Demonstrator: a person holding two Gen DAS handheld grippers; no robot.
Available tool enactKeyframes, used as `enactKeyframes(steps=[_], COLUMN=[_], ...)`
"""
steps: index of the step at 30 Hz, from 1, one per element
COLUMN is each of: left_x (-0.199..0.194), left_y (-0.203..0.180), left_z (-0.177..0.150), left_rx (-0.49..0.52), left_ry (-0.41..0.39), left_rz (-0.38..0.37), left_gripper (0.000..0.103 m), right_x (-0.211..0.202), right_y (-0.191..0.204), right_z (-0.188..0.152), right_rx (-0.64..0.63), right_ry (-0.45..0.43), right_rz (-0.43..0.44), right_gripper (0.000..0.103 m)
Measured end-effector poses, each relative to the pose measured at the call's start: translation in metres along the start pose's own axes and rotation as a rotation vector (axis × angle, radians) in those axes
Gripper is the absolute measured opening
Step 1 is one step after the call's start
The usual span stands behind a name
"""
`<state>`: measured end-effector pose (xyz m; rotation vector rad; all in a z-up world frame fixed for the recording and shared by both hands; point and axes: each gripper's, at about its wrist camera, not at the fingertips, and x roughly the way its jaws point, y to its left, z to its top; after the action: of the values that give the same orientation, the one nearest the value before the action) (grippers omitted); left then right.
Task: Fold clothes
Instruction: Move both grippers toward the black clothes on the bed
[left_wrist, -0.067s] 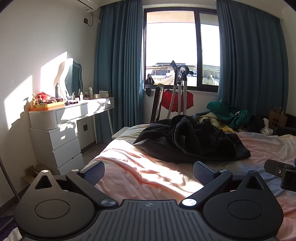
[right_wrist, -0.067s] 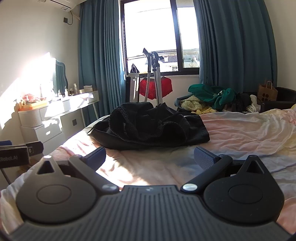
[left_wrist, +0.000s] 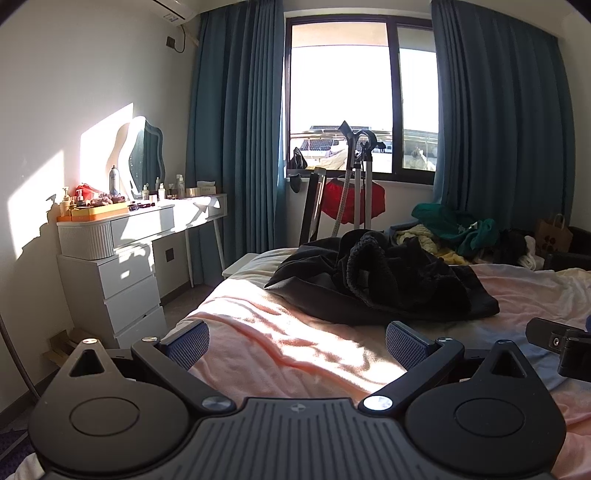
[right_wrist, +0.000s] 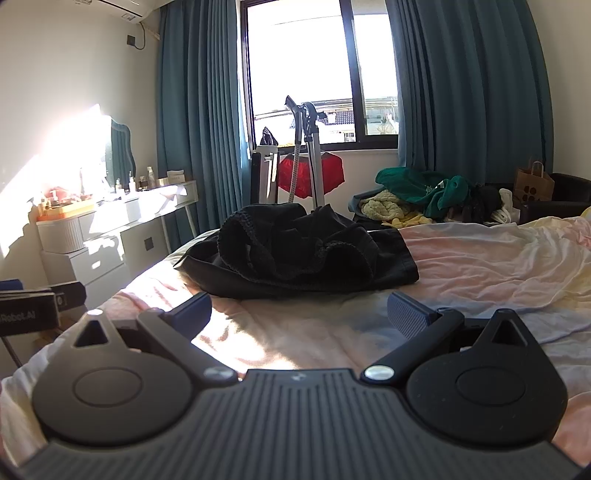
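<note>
A crumpled black garment (left_wrist: 384, 280) (right_wrist: 295, 258) lies in a heap on the pink bed sheet (left_wrist: 295, 350) (right_wrist: 480, 266), toward the far side of the bed. My left gripper (left_wrist: 295, 338) hovers open over the near part of the sheet, well short of the garment, with nothing between its blue-padded fingers. My right gripper (right_wrist: 299, 314) is also open and empty, a short way in front of the garment. In the left wrist view the right gripper's body (left_wrist: 561, 343) shows at the right edge. In the right wrist view the left gripper's body (right_wrist: 37, 310) shows at the left edge.
A pile of green, yellow and dark clothes (left_wrist: 461, 232) (right_wrist: 424, 199) sits beyond the bed by the curtain. A white dresser (left_wrist: 122, 266) with bottles stands at the left wall. A garment steamer stand (left_wrist: 358, 177) and a chair (left_wrist: 314, 206) stand under the window. A paper bag (right_wrist: 533, 182) sits far right.
</note>
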<state>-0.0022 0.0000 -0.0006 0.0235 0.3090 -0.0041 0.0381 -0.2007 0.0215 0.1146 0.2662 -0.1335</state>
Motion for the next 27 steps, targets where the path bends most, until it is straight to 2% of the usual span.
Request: enactKeyframes(steps=[13,17,22,27], left_x=[0.003,0.009,0.018,0.027], left_y=[0.001,0.003,0.007,0.011], left_z=[-0.005,-0.008,-0.011,-0.013], left_rx=[0.003,-0.01,-0.023,-0.021], left_ry=[-0.009,-0.001,-0.008,-0.021], left_rz=[-0.042,-0.037,-0.018,0.009], left_gripper=[0.103,0.103,0.103,0.103], right_x=[0.006,0.007,0.0,0.01], right_y=[0.004,0.008,0.008,0.008], right_z=[-0.006,-0.007,-0.009,0.015], right_rx=[0.036,0.024,0.041,0.072], right_ry=[-0.012,-0.011,-0.112,-0.089], right_rz=[-0.019,-0.005,-0.002,0.044], right_gripper=[0.103,0.103,0.103,0.103])
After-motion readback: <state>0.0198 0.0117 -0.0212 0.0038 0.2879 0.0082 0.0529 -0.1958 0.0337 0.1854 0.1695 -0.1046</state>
